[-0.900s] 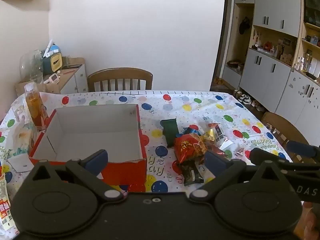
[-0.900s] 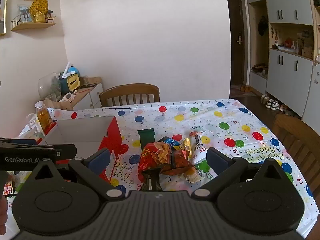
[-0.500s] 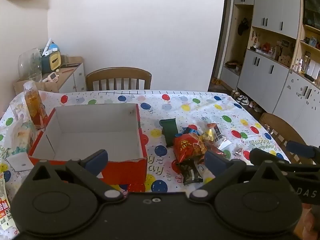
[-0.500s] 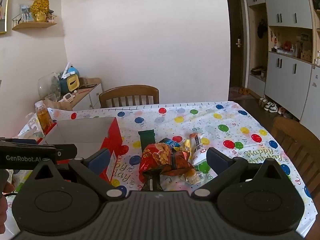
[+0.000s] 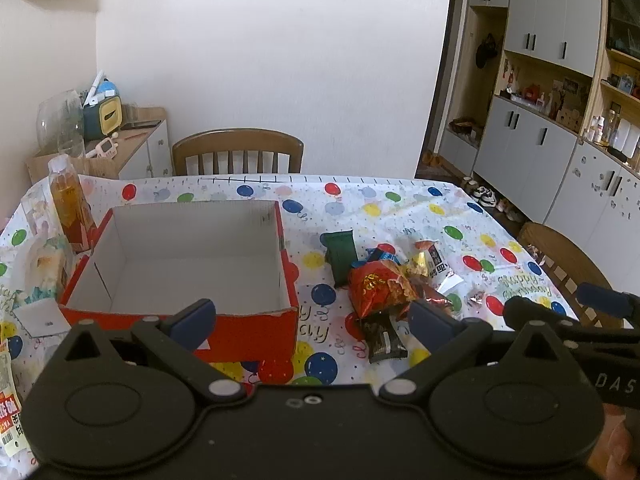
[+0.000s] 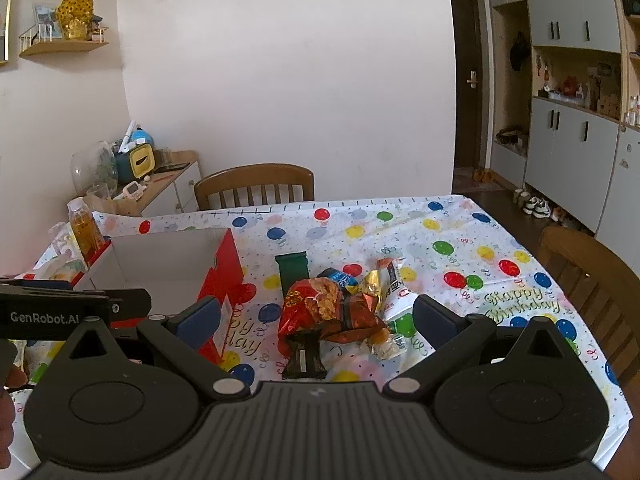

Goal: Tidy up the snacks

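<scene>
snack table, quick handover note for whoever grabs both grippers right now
Left gripper: open, holding nothing, above the table's near edge facing the red box.
Right gripper: open, holding nothing, aimed at the snack pile.
Box is white inside and has no snacks in it yet.
Snacks lie loose on the balloon tablecloth right of the box: green packet, red bag, black packet nearest.
Done: nothing. Left: every snack.

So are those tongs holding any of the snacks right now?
No, nothing is held. The left tongs and right tongs are both wide open, above the snack pile.
</scene>
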`<action>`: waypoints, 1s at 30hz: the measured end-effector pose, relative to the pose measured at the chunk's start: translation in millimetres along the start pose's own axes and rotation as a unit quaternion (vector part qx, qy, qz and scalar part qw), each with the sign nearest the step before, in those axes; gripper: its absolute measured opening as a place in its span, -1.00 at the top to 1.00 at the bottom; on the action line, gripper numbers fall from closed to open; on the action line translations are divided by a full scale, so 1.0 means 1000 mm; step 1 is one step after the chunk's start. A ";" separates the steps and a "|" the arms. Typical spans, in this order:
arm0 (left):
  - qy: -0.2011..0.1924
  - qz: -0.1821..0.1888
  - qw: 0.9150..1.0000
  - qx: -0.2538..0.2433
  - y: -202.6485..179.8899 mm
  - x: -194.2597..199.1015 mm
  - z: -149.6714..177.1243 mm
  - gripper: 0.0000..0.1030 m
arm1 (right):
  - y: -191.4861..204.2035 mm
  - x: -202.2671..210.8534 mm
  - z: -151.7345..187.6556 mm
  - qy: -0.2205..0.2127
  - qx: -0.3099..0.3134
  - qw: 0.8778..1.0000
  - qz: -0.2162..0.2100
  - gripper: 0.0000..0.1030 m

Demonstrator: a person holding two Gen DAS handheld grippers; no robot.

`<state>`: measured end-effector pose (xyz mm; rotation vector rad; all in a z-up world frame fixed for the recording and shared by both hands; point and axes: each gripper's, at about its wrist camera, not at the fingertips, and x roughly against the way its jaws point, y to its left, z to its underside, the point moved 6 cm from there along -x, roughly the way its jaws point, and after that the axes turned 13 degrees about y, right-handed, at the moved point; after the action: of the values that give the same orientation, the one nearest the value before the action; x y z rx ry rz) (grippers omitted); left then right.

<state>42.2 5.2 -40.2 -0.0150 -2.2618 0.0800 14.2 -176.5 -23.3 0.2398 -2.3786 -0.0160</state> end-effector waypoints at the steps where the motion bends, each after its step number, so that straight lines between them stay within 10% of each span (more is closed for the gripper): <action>1: 0.001 0.002 1.000 0.000 0.003 0.001 0.002 -0.99 | 0.000 0.000 0.000 0.001 0.000 1.000 0.000 -1.00; 30: 0.016 0.012 1.000 0.007 0.000 0.000 0.008 -0.99 | -0.003 0.009 0.001 0.006 0.009 1.000 -0.011 -1.00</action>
<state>36.2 4.6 -45.0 -0.0353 -2.2294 0.1085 7.7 -181.0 -18.7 0.2731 -2.3649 -0.0039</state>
